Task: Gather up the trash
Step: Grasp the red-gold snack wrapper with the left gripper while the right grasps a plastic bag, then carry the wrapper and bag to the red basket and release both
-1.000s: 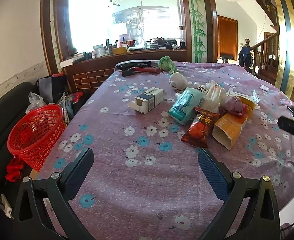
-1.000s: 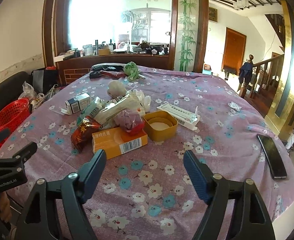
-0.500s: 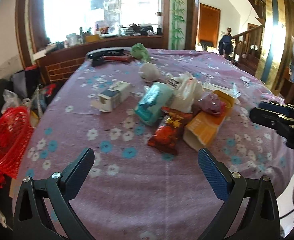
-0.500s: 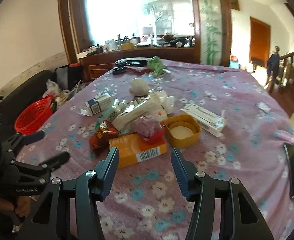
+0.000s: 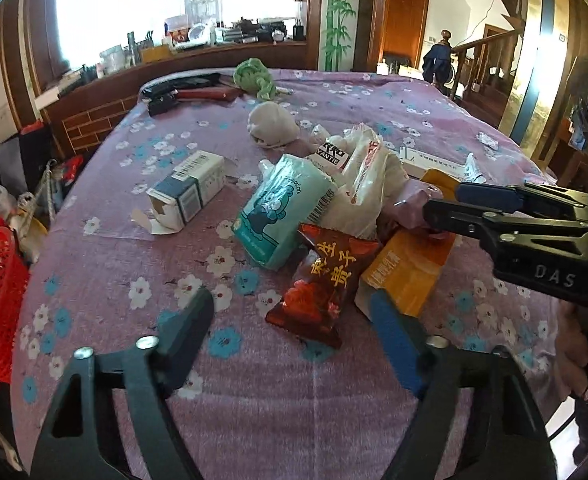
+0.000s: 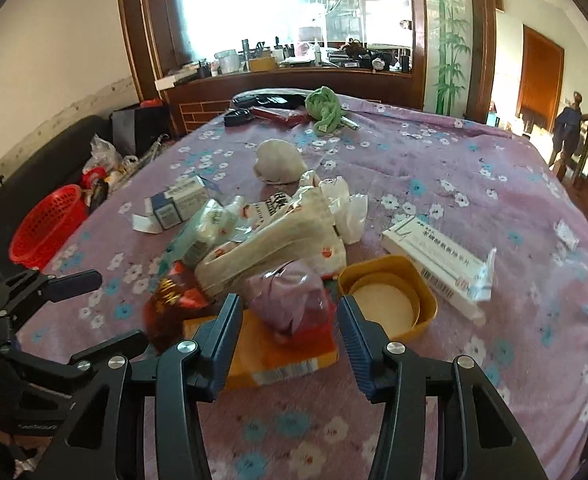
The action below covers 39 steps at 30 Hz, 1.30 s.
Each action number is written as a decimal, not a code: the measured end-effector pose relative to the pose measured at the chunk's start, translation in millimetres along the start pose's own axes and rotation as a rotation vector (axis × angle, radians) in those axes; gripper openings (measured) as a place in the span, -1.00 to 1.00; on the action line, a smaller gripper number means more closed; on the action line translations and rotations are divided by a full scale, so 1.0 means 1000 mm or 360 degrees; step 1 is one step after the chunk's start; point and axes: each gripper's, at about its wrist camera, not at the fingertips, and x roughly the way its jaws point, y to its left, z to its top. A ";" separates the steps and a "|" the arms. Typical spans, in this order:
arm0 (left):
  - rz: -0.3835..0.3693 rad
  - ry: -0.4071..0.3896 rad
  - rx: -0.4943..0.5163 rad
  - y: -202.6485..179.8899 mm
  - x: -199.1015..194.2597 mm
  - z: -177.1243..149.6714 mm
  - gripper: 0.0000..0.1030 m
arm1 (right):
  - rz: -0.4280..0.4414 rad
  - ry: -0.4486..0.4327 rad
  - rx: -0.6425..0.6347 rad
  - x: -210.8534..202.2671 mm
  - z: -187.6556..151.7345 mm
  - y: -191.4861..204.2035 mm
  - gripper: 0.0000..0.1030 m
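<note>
**Trash pile at centre, both tools spread**

While the right tool sits low in the middle of the right wrist view, its two blue-padded fingers stand apart on either side of a crumpled purple wrapper, with a gap showing on each side. That wrapper lies on top of an orange carton, which rests flat on the worktop under a purple flowered cloth.

Just right of the wrapper stands a yellow tub — open at the top, with a pale round disc lying inside it. Whether the disc is a lid or contents cannot be told. Beyond the tub lies a long white box.

At the bottom of the left wrist view the left tool is also spread wide, holding nothing; a red snack bag lies between and just beyond its fingertips. Behind it are a teal tissue pack, a white plastic bag and a small blue-and-white box with its end flap open; nothing can be seen inside it.

A red mesh basket sits off the worktop at the left edge of both views — its inside cannot be seen from here.
</note>
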 end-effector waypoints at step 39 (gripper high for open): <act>-0.0080 -0.0121 -0.0116 0.032 -0.044 -0.007 -0.39 | 0.0090 -0.0100 -0.0027 -0.041 0.000 0.036 -0.22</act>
